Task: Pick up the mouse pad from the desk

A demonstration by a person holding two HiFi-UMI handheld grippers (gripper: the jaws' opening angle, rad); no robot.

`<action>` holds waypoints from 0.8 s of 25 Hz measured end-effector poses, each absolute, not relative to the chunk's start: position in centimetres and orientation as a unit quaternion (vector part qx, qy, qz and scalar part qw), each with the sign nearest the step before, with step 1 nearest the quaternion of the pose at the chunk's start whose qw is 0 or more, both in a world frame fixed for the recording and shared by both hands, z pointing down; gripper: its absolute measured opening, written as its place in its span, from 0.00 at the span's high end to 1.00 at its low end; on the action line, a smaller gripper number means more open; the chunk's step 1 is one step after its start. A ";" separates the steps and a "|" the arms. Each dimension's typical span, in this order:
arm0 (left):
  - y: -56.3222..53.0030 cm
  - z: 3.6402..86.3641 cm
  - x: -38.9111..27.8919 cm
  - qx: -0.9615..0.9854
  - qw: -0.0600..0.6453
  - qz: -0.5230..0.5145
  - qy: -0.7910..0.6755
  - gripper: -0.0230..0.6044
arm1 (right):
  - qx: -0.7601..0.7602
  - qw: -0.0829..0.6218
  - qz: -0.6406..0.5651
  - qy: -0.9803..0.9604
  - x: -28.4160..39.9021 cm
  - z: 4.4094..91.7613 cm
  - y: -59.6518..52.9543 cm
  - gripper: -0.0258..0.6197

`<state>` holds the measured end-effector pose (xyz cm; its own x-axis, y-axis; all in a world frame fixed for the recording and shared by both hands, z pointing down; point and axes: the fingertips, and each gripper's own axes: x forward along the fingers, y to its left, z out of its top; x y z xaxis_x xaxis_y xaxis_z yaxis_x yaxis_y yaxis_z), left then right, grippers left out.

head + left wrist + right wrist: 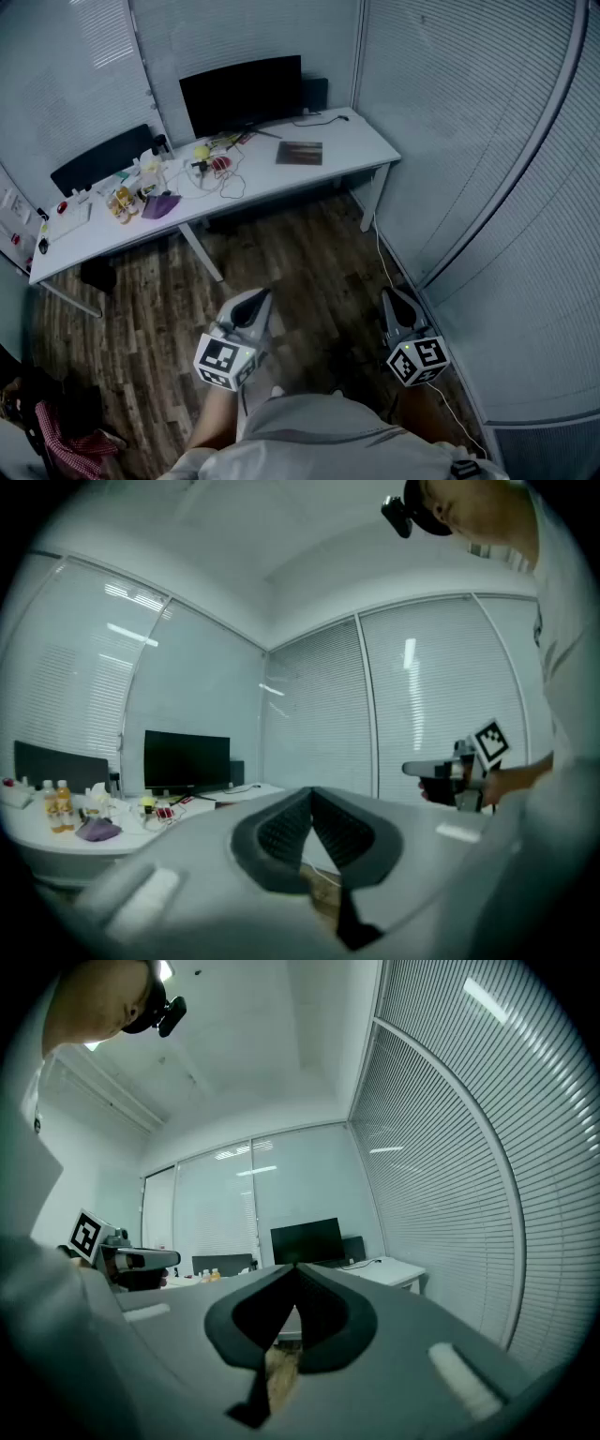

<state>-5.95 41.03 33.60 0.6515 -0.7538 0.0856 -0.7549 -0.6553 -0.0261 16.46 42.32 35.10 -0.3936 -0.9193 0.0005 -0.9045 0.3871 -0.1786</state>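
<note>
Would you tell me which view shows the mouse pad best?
The head view: it looks down on the whole mouse pad, flat on the desk. Both gripper views see the desk edge-on, so the pad cannot be clearly made out.

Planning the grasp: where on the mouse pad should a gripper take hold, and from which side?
The mouse pad lies flat and thin on the desk, with bare top around it. Probably pinch its near edge, coming from the desk's front with one jaw slid under.

head view looks down — gripper views level, sharing desk (354, 141)
</note>
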 end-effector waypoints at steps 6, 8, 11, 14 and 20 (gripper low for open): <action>41.2 34.2 -6.2 0.911 0.015 0.044 -0.410 0.96 | -0.546 0.045 -0.082 0.832 15.7 35.5 42.3 0.96; 41.3 34.4 -6.5 0.911 0.017 0.044 -0.409 0.96 | -0.546 0.044 -0.084 0.832 15.3 35.6 42.4 0.96; 41.3 34.6 -7.0 0.911 0.018 0.044 -0.410 0.96 | -0.545 0.044 -0.083 0.833 14.7 35.6 42.2 0.96; 41.3 34.7 -7.7 0.911 0.020 0.040 -0.409 0.96 | -0.537 0.056 -0.087 0.837 13.9 35.4 42.1 0.96; 41.1 35.0 -9.6 0.913 0.030 0.033 -0.406 0.96 | -0.512 0.071 -0.089 0.851 11.2 35.0 42.0 0.96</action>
<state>-9.58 41.14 34.98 0.6676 -0.7397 0.0843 -0.7437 -0.6679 0.0288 11.25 42.01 34.97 -0.4651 -0.8848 -0.0287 -0.8597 0.4591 -0.2240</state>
